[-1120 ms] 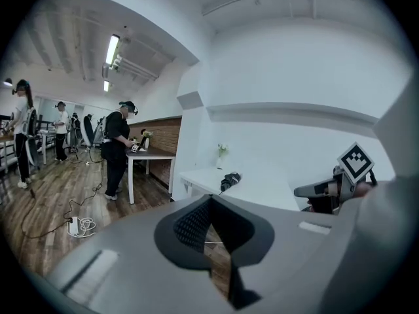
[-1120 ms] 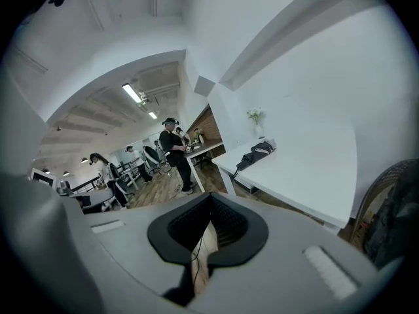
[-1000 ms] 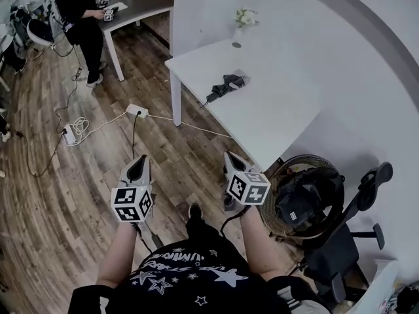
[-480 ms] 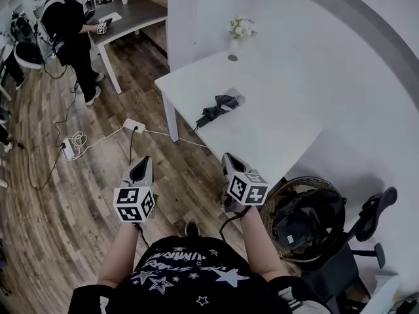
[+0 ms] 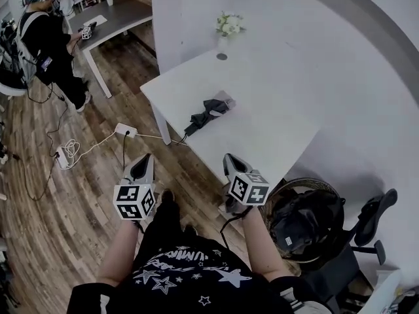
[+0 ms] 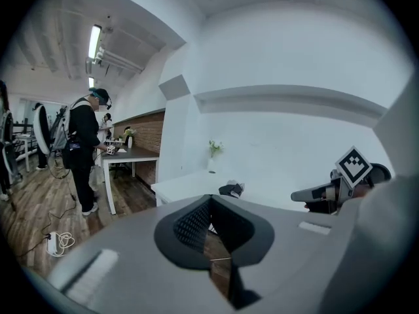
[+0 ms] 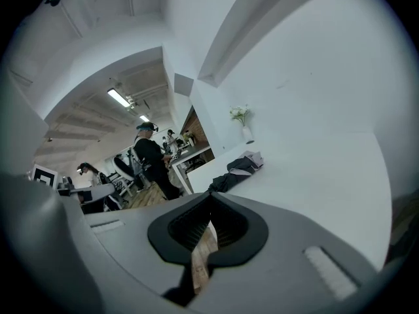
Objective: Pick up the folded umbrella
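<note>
Across the middle and right of the head view a white surface [image 5: 275, 110] is seen, its near-left corner and one leg standing over wood floor [image 5: 65, 195]. At lower right an office chair [image 5: 357, 241] and a round basket [image 5: 304, 218] are crowded near the surface's near edge. At upper left a standing person [image 5: 46, 38] is seen at another desk.

The folded umbrella [image 5: 208, 112] lies on the surface just inside its left edge, dark and loosely bunched. A vase of flowers [image 5: 227, 26] is set well beyond it.

The left gripper [image 5: 141, 162] and right gripper [image 5: 230, 162] are held low in the frame over the floor, well apart from the umbrella. Both sets of fingers are pressed together, nothing between them.

The step is judged to be the reach. The fingers should be spread before arrival and the umbrella taken across its bundled middle, not by loose fabric. Open room is judged best at the left edge. The right is blocked by chair and basket, and a cable [image 5: 98, 136] on the floor is to be avoided.
</note>
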A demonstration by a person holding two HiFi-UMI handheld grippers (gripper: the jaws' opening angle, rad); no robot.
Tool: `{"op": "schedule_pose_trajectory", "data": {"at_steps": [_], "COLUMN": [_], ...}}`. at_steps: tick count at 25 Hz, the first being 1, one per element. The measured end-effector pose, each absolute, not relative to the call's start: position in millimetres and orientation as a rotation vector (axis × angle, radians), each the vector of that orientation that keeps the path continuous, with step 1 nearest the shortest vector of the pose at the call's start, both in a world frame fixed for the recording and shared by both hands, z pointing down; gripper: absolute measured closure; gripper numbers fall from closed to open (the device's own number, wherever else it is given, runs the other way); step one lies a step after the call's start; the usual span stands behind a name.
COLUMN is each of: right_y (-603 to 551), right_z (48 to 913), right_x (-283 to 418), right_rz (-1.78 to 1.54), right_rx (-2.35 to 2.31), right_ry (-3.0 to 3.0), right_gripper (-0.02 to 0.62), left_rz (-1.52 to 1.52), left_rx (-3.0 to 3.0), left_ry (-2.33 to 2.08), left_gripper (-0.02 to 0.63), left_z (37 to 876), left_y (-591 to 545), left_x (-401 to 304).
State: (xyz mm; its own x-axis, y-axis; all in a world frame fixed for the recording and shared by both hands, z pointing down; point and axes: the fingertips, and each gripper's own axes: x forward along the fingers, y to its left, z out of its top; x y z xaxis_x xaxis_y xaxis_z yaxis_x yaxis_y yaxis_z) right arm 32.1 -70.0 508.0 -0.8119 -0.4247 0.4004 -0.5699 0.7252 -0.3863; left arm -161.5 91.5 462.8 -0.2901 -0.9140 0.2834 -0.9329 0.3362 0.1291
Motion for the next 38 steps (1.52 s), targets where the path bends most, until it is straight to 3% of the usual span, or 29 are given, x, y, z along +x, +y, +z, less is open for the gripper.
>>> {"op": "schedule_pose_trajectory", "data": {"at_steps": [10,30,38], "right_y": [-130,-245,-259], "right_z": [523,535,538], "right_x": [39,29,41], "right_rz": [0.769,0.892,0.924], "right_rx": [0.992,1.352,1.474], "right_ry": [-2.565,-2.400,-2.332], "right_gripper": [0.578,0.578,0.578], "left_rz": [0.118,0.479,0.601], "left_rx": [1.819,2.013,2.017], "left_ry": [-2.116,-1.508,-1.251], "left_gripper": [0.603,0.601,0.410], "left_z": [485,555,584], "left_y": [-11,-186,-207], "left_x": [-175,-168,-151]}}
